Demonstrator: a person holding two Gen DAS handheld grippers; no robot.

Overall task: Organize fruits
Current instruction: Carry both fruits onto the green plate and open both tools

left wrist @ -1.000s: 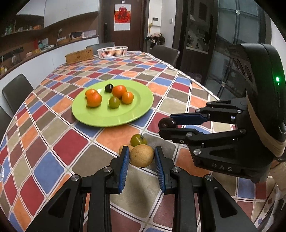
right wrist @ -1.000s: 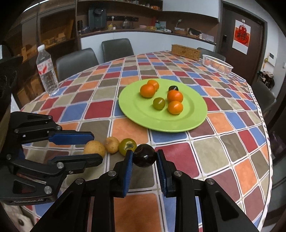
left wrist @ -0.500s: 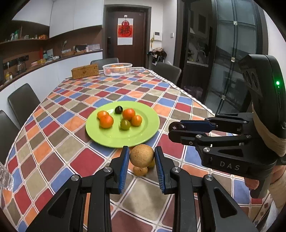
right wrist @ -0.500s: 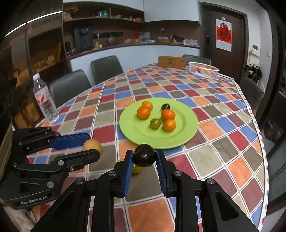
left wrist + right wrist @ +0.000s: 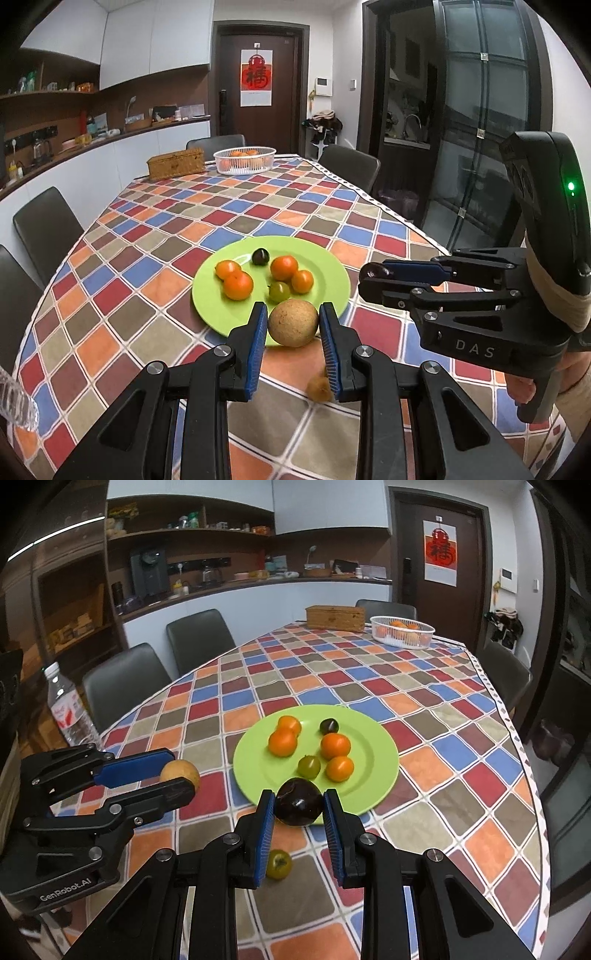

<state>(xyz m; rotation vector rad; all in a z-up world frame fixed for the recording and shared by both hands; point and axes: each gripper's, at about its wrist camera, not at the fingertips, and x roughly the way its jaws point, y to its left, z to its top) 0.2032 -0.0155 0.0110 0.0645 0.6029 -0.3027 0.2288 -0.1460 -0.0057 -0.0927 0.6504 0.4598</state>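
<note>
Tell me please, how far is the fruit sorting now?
Done: six fruits lie on the green plate. In hand: the left gripper holds a tan fruit, the right gripper a dark fruit. Left: a green fruit and a small brown fruit on the table.

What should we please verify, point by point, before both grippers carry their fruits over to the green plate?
1. Left gripper grip: shut on the round tan fruit, pads on both sides. Ok.
2. Right gripper grip: shut on the dark purple fruit. Ok.
3. Both held fruits clear of the checkered tablecloth: ok.
4. Free space on the round green plate: its near part is bare; six fruits sit further back. Ok.
5. Grippers apart from each other: ok.
6. Fruits left on the cloth: a small green tomato and a small brown fruit. Not ok yet.
</note>
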